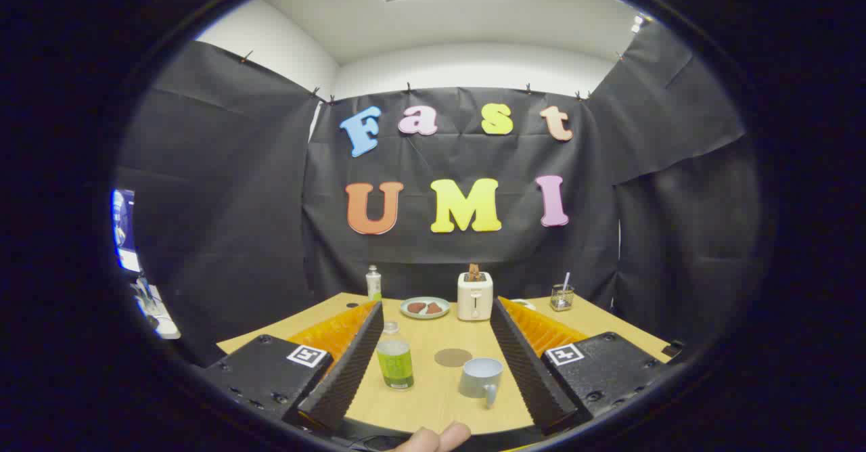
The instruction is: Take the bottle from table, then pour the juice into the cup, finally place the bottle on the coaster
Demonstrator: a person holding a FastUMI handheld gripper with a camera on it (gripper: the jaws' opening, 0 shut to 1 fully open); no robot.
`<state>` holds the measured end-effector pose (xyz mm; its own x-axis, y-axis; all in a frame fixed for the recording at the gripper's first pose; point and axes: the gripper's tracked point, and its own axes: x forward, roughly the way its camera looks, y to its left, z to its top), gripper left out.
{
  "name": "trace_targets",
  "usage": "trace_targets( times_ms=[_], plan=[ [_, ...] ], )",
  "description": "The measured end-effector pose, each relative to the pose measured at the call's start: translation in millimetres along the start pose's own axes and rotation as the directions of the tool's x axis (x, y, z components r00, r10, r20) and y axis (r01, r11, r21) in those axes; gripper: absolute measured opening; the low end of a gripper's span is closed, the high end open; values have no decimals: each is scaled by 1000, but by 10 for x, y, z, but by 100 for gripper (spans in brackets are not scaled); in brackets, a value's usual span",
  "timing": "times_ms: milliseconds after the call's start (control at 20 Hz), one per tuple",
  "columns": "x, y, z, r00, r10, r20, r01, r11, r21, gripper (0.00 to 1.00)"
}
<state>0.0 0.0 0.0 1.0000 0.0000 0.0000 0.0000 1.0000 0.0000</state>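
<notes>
**Tongs spread wide, juice bottle waiting between the fingers**

Tongs (436,364) stand wide apart over the near part of the table (433,404), gripping nothing; each finger runs out along one side of the work area.

Gripper view: the juice bottle (394,358) stands upright between the fingers, close to the left one but apart from it, on the near left of the table. It looks like a small clear plastic bottle with a pale cap and a green label round its body. The coaster (452,356), a flat brown disc, lies just right of the bottle and a little farther off. The cup (482,377), pale blue with its handle toward the near side, stands near the right finger. Far across the table sit a taller bottle (373,283), a plate (425,307) with food, a toaster (474,295) and a small glass jar (561,297).

Judging by its build, the juice bottle is light, smooth and somewhat squeezable, so it could slip or dent. Mid-body, across the label, seems the safest hold, leaving the neck free for pouring.
</notes>
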Motion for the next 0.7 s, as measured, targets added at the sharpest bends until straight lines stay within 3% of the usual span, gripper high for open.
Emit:
trace_targets(
  times_ms=[700],
  plan=[
    [67, 116, -173, 998, 27, -56, -26, 1000, 11, 100]
  ],
)
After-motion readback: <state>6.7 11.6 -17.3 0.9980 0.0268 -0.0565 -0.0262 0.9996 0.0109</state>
